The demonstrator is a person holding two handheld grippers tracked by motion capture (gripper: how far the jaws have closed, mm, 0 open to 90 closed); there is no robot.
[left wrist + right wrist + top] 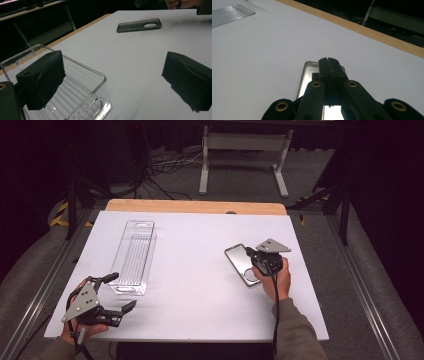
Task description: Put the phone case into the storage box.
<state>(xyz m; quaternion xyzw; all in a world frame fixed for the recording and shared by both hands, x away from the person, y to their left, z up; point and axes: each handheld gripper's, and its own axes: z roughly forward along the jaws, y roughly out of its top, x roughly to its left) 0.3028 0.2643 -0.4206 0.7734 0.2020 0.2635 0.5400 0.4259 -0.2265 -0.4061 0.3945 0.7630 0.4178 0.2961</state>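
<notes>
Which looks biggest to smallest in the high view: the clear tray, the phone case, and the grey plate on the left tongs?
1. Clear tray, clearly the longest.
2 and 3. Phone case and grey plate look about alike; the plate sits nearer the camera, so I won't rank them.

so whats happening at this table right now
A person works at a white table with a gripper in each hand. The right gripper has its jaws pressed together and sits over a phone case lying flat on the table; whether it pinches the case cannot be told. The left gripper is wide open near the front end of a clear tray, one jaw beside the tray's rim, holding nothing.
</notes>
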